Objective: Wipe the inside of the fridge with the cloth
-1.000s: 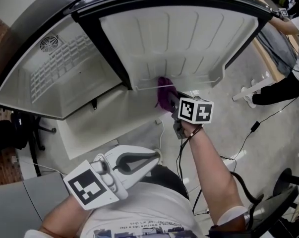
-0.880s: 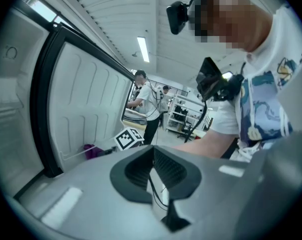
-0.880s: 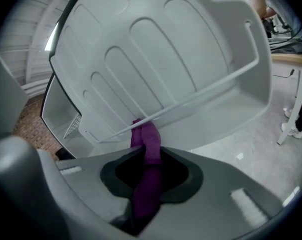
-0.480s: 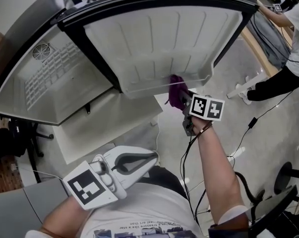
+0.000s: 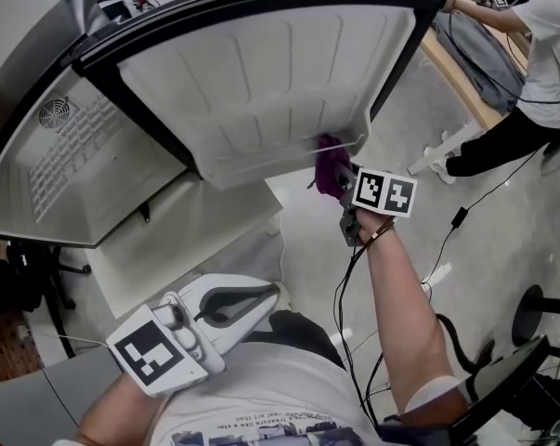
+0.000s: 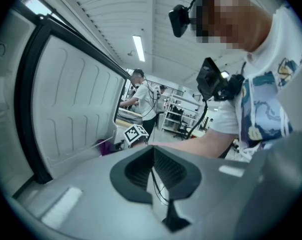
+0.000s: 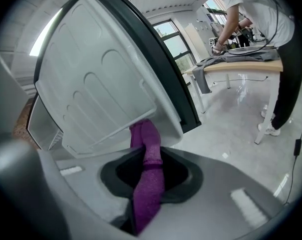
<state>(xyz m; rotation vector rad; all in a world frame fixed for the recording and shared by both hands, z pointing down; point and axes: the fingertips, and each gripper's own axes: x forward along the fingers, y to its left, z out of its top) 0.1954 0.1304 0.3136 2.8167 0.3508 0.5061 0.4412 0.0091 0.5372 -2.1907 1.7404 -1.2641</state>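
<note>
- Grey workshop floor [image 5: 502, 240] beneath open fridge door [image 5: 261, 91].
- Purple cloth [image 5: 329, 165], likely limp and light, clamped bunched in right gripper [image 5: 340, 186] fingers at door's lower edge.
- Left gripper [image 5: 261, 297] fingers closed, empty.

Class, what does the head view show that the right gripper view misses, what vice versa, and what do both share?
Head view only: the left tongs, shut and empty, and the fridge's round vent. Right gripper view only: a window. Both: the right tongs clamped on the purple cloth, by the open door's white liner.
</note>
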